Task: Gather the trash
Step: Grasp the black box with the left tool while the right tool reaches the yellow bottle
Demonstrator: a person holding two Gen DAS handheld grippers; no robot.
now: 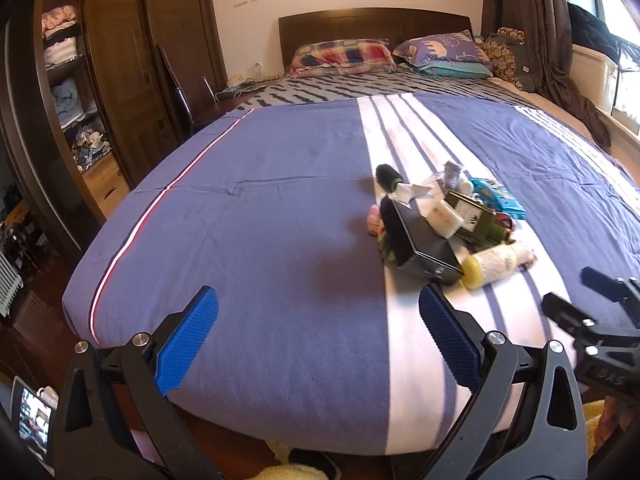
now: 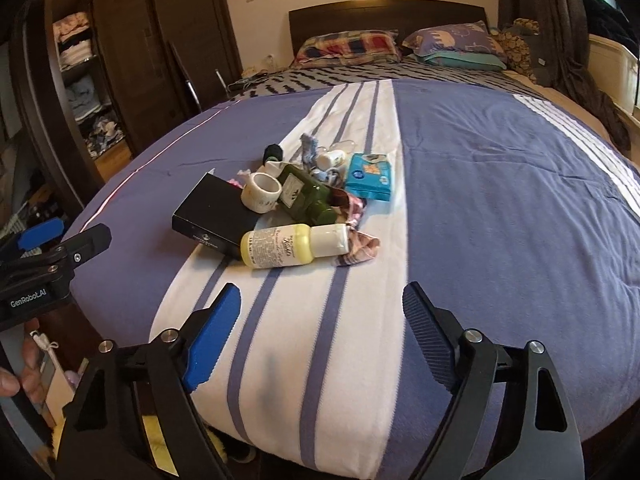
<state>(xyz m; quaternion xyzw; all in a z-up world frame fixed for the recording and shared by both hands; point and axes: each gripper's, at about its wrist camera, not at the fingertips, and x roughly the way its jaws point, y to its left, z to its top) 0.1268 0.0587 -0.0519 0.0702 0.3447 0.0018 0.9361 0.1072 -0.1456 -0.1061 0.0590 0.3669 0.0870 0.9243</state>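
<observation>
A pile of trash lies on the bed's white stripe: a black box (image 2: 216, 218) (image 1: 420, 240), a yellow lotion bottle (image 2: 294, 245) (image 1: 490, 264), a green bottle (image 2: 306, 196) (image 1: 474, 216), a white tape roll (image 2: 262, 192), a blue tissue pack (image 2: 370, 176) (image 1: 498, 196), a small black bottle (image 2: 273, 153) (image 1: 388, 176) and crumpled wrappers (image 2: 360, 244). My left gripper (image 1: 318, 336) is open and empty, near the bed's foot, left of the pile. My right gripper (image 2: 320, 336) is open and empty, just short of the yellow bottle.
The bed has a blue and white striped cover (image 1: 280, 208) (image 2: 500, 200). Pillows (image 1: 340, 56) lie by the dark headboard. An open wardrobe with folded clothes (image 1: 64, 60) stands on the left. Curtains and a window (image 1: 600, 20) are on the right. The right gripper (image 1: 588, 308) shows in the left wrist view.
</observation>
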